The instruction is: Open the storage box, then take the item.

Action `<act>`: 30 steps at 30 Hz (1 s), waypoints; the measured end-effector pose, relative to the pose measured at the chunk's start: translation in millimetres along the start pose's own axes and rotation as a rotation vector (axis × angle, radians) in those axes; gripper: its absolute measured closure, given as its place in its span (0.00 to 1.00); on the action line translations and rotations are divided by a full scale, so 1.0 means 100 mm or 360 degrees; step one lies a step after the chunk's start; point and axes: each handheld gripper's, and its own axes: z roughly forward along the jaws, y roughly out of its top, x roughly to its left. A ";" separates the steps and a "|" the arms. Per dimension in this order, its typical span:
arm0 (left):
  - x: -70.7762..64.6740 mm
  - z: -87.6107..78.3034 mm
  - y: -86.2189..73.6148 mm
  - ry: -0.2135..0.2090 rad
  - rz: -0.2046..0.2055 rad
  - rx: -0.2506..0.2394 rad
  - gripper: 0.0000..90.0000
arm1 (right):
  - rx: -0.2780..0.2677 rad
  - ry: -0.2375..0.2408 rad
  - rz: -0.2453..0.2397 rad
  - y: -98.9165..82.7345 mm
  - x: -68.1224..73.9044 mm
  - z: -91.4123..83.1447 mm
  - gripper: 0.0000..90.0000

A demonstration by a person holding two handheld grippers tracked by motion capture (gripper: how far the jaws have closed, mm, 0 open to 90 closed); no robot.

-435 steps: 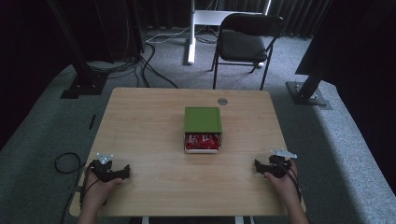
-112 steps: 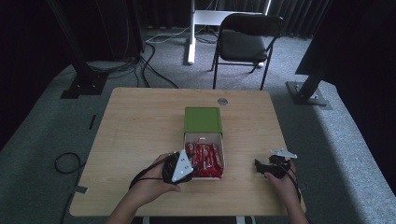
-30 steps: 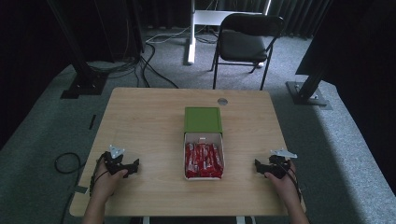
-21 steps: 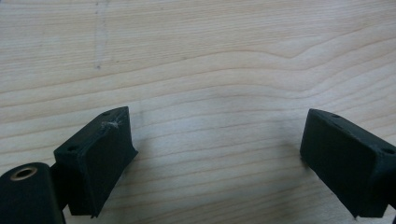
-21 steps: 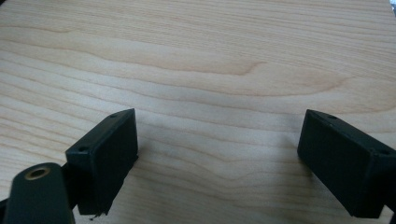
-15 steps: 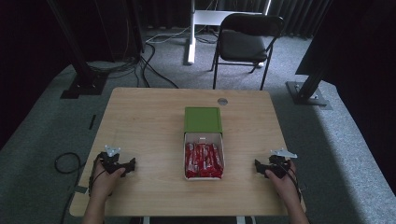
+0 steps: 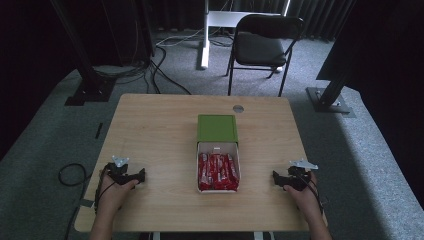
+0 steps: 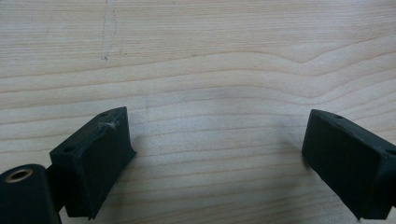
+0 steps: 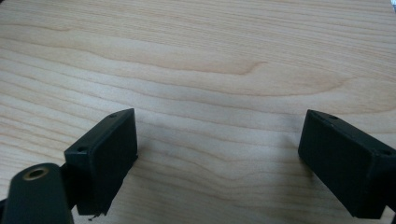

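A white box [image 7: 218, 146] lies in the middle of the wooden table [image 7: 160, 130], its drawer slid out toward me and packed with red wrapped bars [image 7: 217, 171]. A green sleeve [image 7: 216, 128] covers its far half. My left gripper [image 7: 141, 176] rests on the table near the front left corner, open, with bare wood between its jaws [image 8: 217, 154]. My right gripper [image 7: 274, 178] sits near the front right edge, also open over bare wood [image 9: 217, 149]. Both grippers point inward at the box and hold nothing.
A small round grey disc [image 7: 238, 108] is set into the table near its far edge. A black folding chair [image 7: 260, 47] stands beyond the table, with cables [image 7: 165, 45] and stand bases [image 7: 90, 92] on the grey carpet.
Over the sequence the left gripper reached the box and the drawer came out further, showing the red bars. In the last second the left gripper drew back to the front left and settled.
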 end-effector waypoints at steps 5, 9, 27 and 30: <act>0.00 0.00 0.00 0.0000 0.0001 0.0000 0.10 | -0.0006 0.0003 0.0014 -0.01 0.00 -0.01 0.13; 0.00 0.00 0.00 0.0000 0.0000 0.0000 0.10 | -0.0024 0.0013 0.0072 -0.01 -0.01 -0.02 0.13; 0.00 0.00 0.00 0.0000 0.0001 0.0002 0.10 | -0.0115 -0.0023 0.0116 0.19 0.10 -0.29 0.14; 0.00 0.00 0.00 0.0001 -0.0001 0.0000 0.10 | -0.0137 0.0010 0.0134 0.24 0.15 -0.34 0.14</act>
